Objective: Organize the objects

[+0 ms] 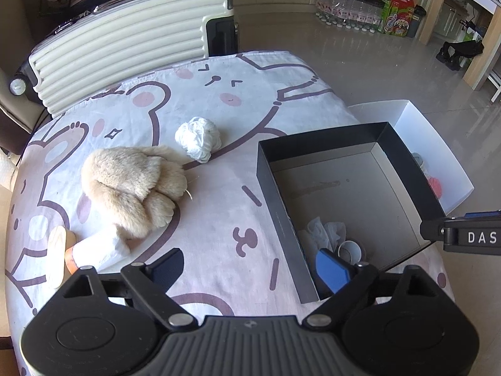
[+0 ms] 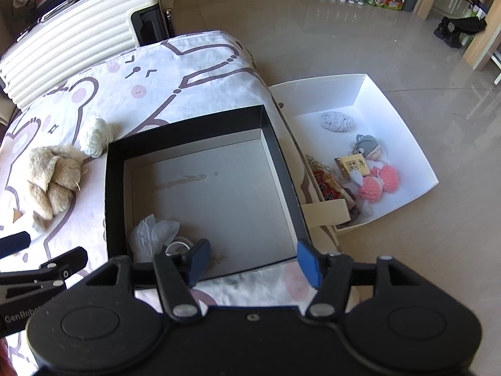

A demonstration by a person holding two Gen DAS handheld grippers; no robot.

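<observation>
**Two open grippers over a table with toys and boxes**

At the far left stands a cream suitcase point(image 1: 125, 40), just behind the table point(image 1: 219, 219). The table has a white cloth with bear drawings on it.

On the left part of the cloth lies a fluffy tan toy point(image 1: 134, 185). A small white and orange thing point(image 1: 94, 250) lies right by it, near the front edge. A little way behind the toy sits a white ball of yarn point(image 1: 198, 138). Toy and yarn are both on the cloth, outside the boxes.

The left gripper point(image 1: 250, 269) hangs over the front of the table. Its blue fingers point(image 1: 332, 271) are spread wide and hold nothing. One finger is over the cloth and the other is over the near corner of the black box point(image 2: 119, 156).

The black box sits on the right part of the table. It is mostly bare inside. In its near left corner lie a crumpled white thing point(image 2: 150, 232) and a small ring point(image 2: 177, 247).

The right gripper point(image 2: 253, 263) is above the near edge of the black box. Its fingers point(image 2: 308, 264) are apart and hold nothing.

Farther right, a white box point(image 2: 407, 131) stands just beside the table. It holds a grey knit thing point(image 2: 336, 120), a pink knit doll point(image 2: 375, 175) and a snack pack point(image 2: 328, 188).
</observation>
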